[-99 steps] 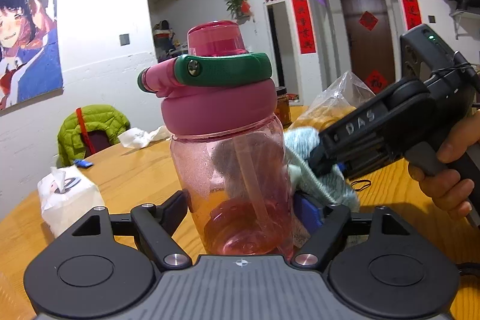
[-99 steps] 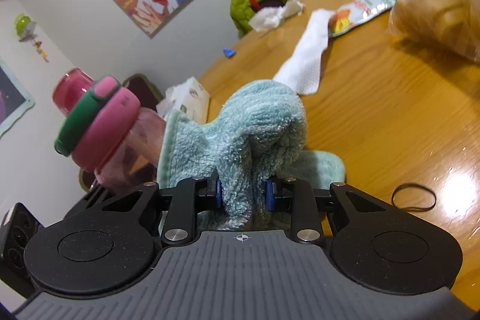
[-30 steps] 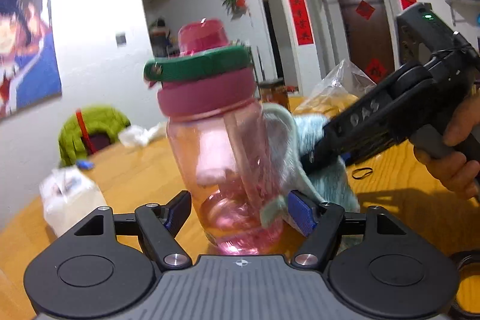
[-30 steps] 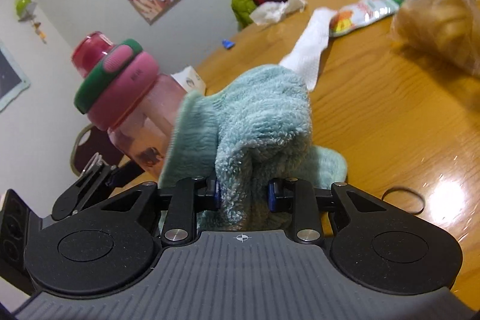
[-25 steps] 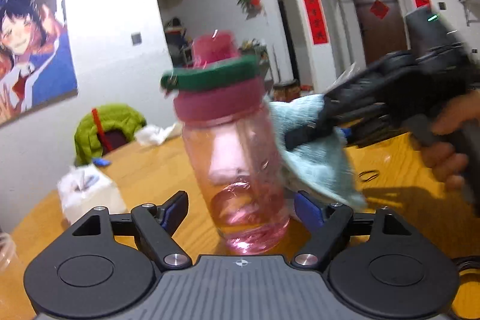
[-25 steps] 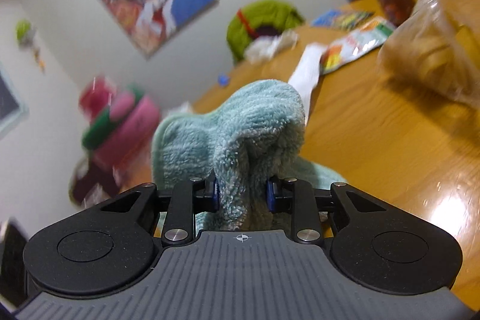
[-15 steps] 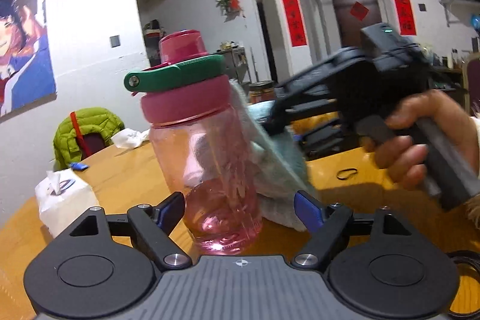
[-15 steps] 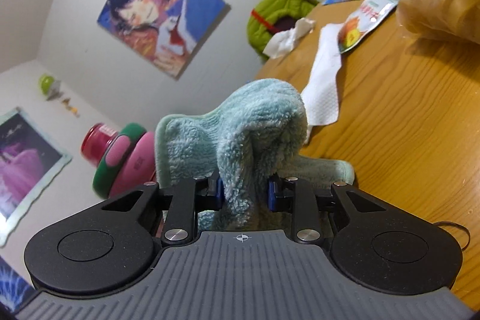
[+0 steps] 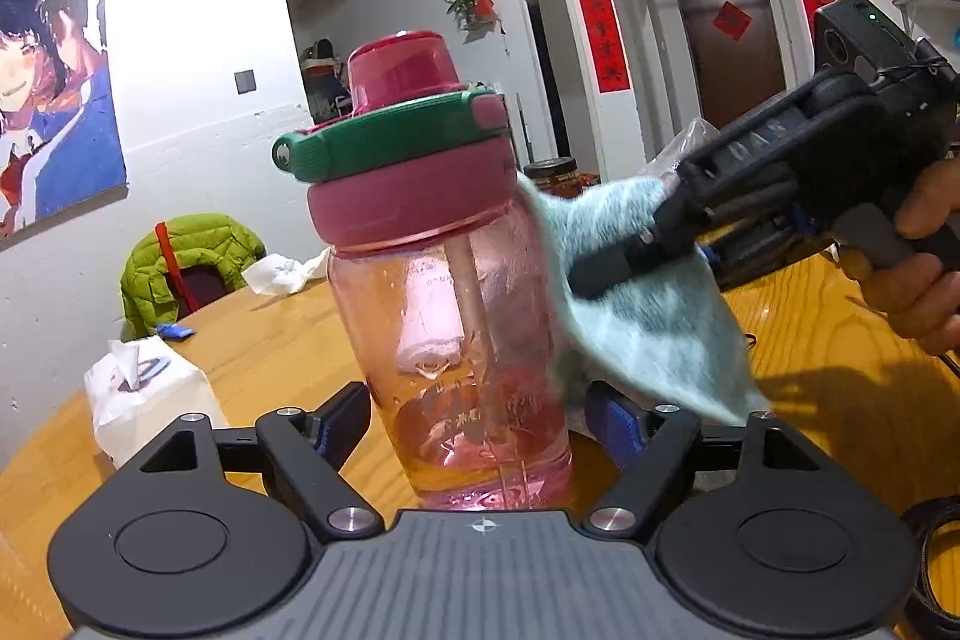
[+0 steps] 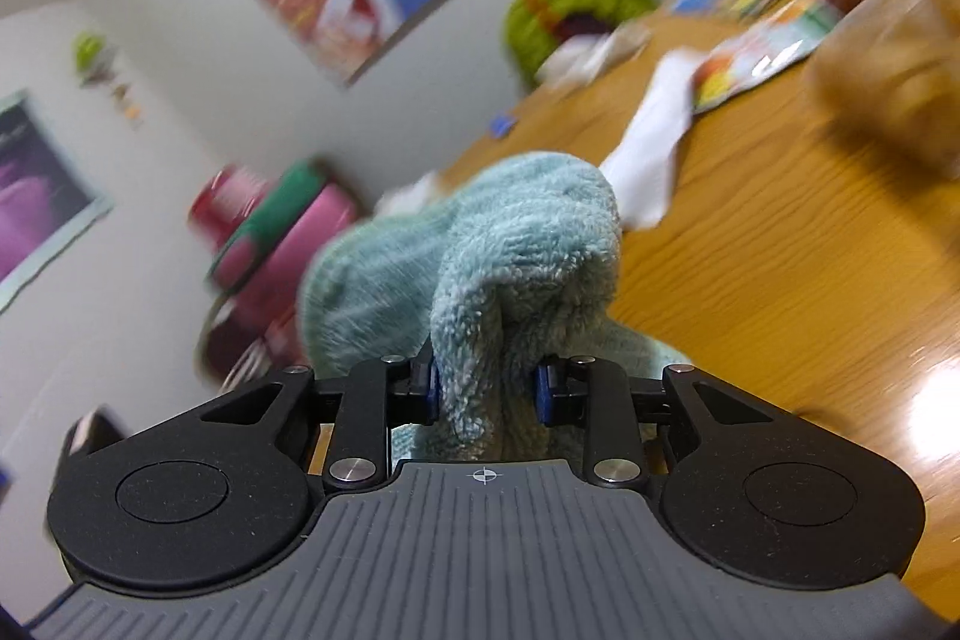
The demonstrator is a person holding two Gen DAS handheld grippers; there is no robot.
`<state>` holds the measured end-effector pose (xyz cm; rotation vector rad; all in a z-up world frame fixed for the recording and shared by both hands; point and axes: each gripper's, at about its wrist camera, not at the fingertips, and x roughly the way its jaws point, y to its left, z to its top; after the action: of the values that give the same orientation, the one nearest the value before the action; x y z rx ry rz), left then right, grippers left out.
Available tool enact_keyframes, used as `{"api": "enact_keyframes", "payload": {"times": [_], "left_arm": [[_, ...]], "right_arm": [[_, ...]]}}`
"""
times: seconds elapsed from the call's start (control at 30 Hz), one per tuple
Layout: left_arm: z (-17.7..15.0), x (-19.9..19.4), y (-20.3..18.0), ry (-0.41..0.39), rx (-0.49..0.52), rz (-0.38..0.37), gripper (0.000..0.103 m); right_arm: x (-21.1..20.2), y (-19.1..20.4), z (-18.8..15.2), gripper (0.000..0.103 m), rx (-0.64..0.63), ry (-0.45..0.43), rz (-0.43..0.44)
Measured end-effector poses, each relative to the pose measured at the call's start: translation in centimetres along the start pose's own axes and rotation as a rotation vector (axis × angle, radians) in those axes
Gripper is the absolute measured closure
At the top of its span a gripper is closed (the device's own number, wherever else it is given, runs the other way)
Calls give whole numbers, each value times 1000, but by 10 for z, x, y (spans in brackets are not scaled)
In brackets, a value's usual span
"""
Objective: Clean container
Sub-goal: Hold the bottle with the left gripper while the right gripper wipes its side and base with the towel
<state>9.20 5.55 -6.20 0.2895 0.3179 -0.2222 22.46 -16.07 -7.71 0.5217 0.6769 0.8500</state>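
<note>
A clear pink bottle (image 9: 456, 328) with a pink lid and green carry loop stands tilted between the fingers of my left gripper (image 9: 474, 418). That gripper is open, with a small gap on each side of the bottle. My right gripper (image 10: 486, 382) is shut on a fluffy teal cloth (image 10: 528, 232). In the left wrist view the cloth (image 9: 654, 334) presses against the bottle's right side just below the lid, and a hand holds the right gripper (image 9: 600, 274). The bottle (image 10: 276, 244) shows blurred at the left of the right wrist view.
The wooden table (image 9: 840, 430) carries a tissue box (image 9: 144, 400), a white paper towel (image 10: 654, 148), a snack packet (image 10: 762, 58), a jar (image 9: 552, 172) and a plastic food bag (image 10: 888, 58). A green jacket (image 9: 186, 256) hangs on a chair beyond the far edge.
The cloth has slid along the bottle's right side, now reaching up under the lid. The bottle has shifted back to the middle between the left fingers. The right view blurs with motion.
</note>
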Motion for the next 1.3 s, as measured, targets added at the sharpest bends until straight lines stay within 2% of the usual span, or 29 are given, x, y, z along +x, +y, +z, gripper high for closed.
{"api": "enact_keyframes", "payload": {"times": [0.07,0.13,0.2,0.27,0.4,0.57,0.73,0.77,0.83,0.9,0.97,1.03,1.3], "left_arm": [[0,5,-1,1,2,4,20],[0,8,0,1,-2,8,22],[0,6,2,-1,-16,2,25],[-1,3,5,-4,-33,-7,28],[-2,-3,2,-1,-21,-18,28],[0,-8,8,4,-62,-54,28],[-4,-2,-4,15,13,-8,28],[-4,-3,-4,14,10,-11,28],[-5,-3,-3,13,6,-16,28],[-4,-4,-4,12,13,-19,28],[-4,-4,-5,11,18,-24,27],[-4,-4,-5,9,20,-30,27],[-3,-4,-2,13,12,-35,27]], "right_arm": [[-2,-3,-1,72,39,-70,-6],[4,-5,-1,72,75,-89,5],[19,-7,-1,73,104,-28,54],[21,-4,-2,73,82,-6,43],[4,0,-2,72,62,41,123],[-4,12,-4,72,-4,54,92],[6,11,-6,72,-13,51,22],[7,12,-7,72,-19,45,7],[-3,16,-6,73,-22,-17,44],[-20,20,-3,74,-16,-114,147],[-30,21,-2,74,-7,-165,194],[-21,16,-3,73,9,-105,141],[8,17,-11,73,-69,60,-65]]}}
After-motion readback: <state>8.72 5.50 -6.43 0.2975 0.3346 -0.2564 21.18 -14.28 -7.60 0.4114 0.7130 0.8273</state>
